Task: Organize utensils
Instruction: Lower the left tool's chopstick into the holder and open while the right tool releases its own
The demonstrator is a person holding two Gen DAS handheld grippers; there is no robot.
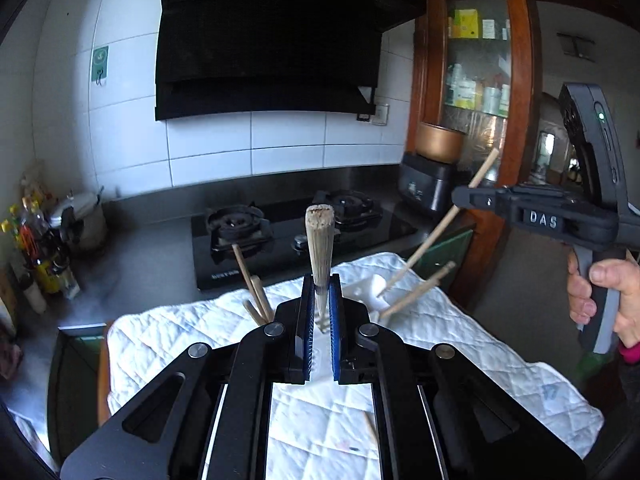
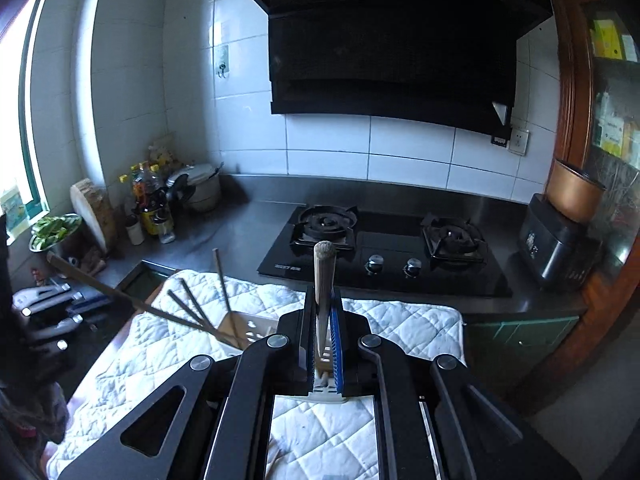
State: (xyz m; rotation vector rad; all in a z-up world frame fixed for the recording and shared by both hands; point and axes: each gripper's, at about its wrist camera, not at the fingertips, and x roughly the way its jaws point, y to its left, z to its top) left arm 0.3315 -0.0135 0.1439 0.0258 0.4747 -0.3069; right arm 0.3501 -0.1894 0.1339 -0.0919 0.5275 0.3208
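Note:
My left gripper (image 1: 321, 312) is shut on a wooden chopstick (image 1: 320, 240) that points away and up from the jaws. My right gripper (image 2: 325, 336) is shut on another wooden chopstick (image 2: 323, 280); it also shows in the left wrist view (image 1: 472, 200), holding that chopstick (image 1: 440, 232) with the lower end in a white utensil holder (image 1: 374, 288). The holder (image 2: 256, 330) stands on a white quilted cloth (image 2: 400, 320) and holds several chopsticks (image 2: 192, 304) that lean outward. More chopsticks (image 1: 252, 284) lean from it in the left wrist view.
A black gas stove (image 2: 384, 252) sits on the steel counter behind the cloth. Bottles (image 2: 152, 204), a pot and a chopping block stand at the left. A dark appliance with a copper pot (image 2: 560, 232) is at the right. One chopstick (image 1: 370, 428) lies on the cloth.

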